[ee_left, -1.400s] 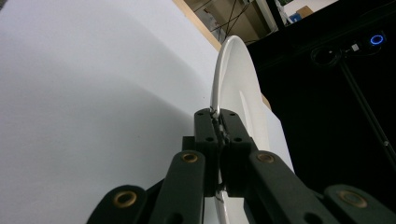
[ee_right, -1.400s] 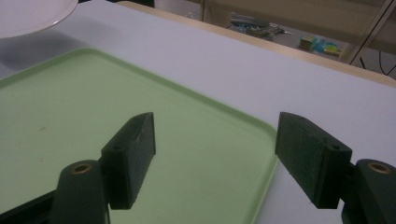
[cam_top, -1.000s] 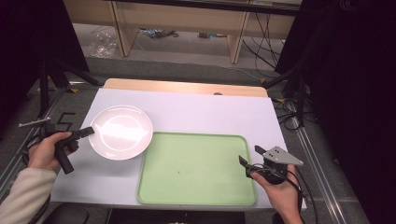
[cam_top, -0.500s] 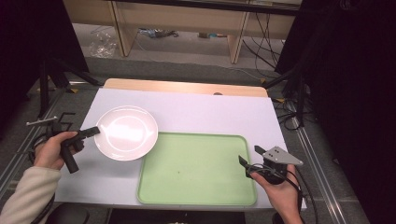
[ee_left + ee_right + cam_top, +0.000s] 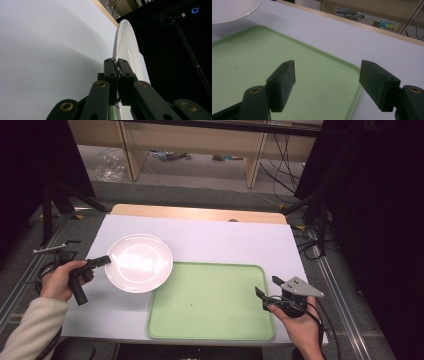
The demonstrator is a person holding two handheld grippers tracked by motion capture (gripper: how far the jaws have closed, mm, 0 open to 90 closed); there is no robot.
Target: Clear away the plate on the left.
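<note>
A white round plate (image 5: 139, 262) is held at the left of the table, its right edge reaching over the left rim of a green tray (image 5: 210, 301). My left gripper (image 5: 104, 260) is shut on the plate's left rim; in the left gripper view the plate (image 5: 125, 42) stands edge-on between the closed pads of my gripper (image 5: 117, 67). My right gripper (image 5: 266, 289) hovers at the tray's right edge, open with nothing between its jaws. The right gripper view has the tray (image 5: 244, 72) below my open gripper (image 5: 329, 77) and the plate's edge (image 5: 232, 10) at top left.
A white sheet (image 5: 225, 242) covers the table, with a wooden strip (image 5: 200, 213) along its far edge. Shelving and cables (image 5: 175, 156) lie on the floor beyond. A metal frame and rails (image 5: 50, 250) run along the table's left side.
The left hand has carried the plate slightly to the right, so that its edge now overlaps the tray's corner. The right hand and its gripper have stayed where they were.
</note>
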